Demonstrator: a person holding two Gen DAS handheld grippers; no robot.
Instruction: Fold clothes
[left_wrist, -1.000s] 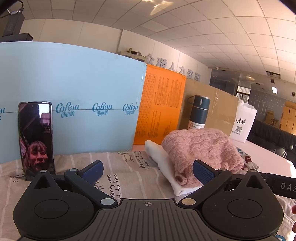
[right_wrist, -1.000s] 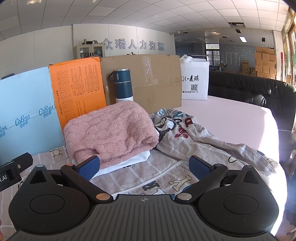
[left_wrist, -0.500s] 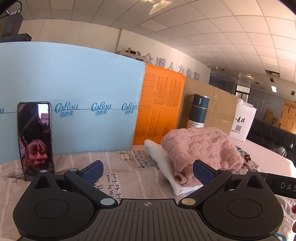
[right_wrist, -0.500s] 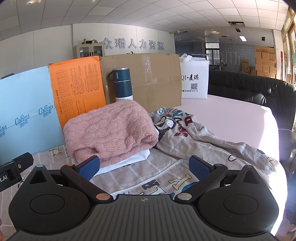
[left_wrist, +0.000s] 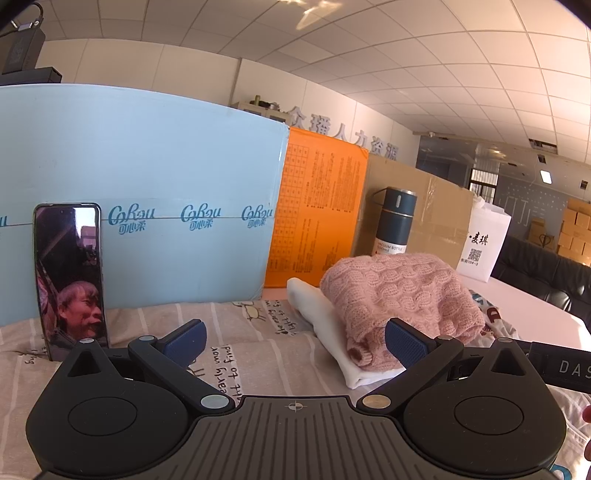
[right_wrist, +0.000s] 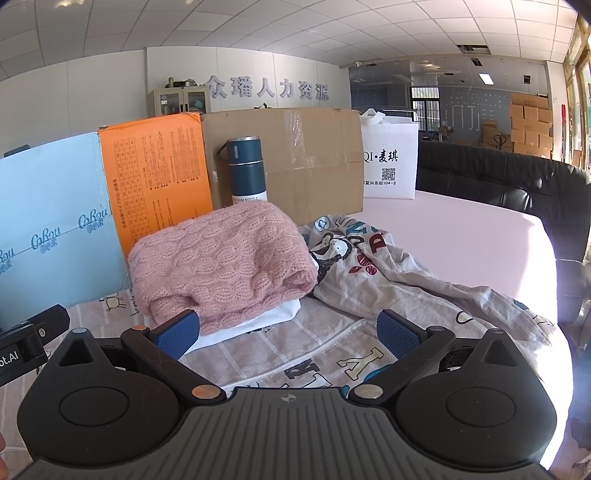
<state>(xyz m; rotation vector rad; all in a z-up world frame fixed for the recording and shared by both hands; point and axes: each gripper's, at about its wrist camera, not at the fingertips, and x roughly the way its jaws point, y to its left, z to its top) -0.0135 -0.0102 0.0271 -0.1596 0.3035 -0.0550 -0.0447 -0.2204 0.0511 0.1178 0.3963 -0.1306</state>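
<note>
A folded pink knit sweater (left_wrist: 399, 295) (right_wrist: 221, 258) lies on a folded white garment (left_wrist: 325, 325) (right_wrist: 258, 321). A beige printed garment (right_wrist: 369, 273) with cartoon letters is spread and rumpled over the table; it also shows in the left wrist view (left_wrist: 243, 332). My left gripper (left_wrist: 295, 341) is open and empty, low over the printed cloth, left of the pile. My right gripper (right_wrist: 288, 334) is open and empty, just in front of the pile over the printed cloth.
A phone (left_wrist: 70, 277) leans on a light blue box (left_wrist: 147, 206). An orange box (right_wrist: 159, 177), a cardboard box (right_wrist: 295, 158), a dark blue vacuum bottle (right_wrist: 245, 170) and a white bag (right_wrist: 389, 162) stand behind. A black sofa (right_wrist: 517, 184) is at the right. The pink table (right_wrist: 461, 236) extends right.
Both views have shifted slightly; the pile sits a little more to the left in each. Both grippers remain open and empty.
</note>
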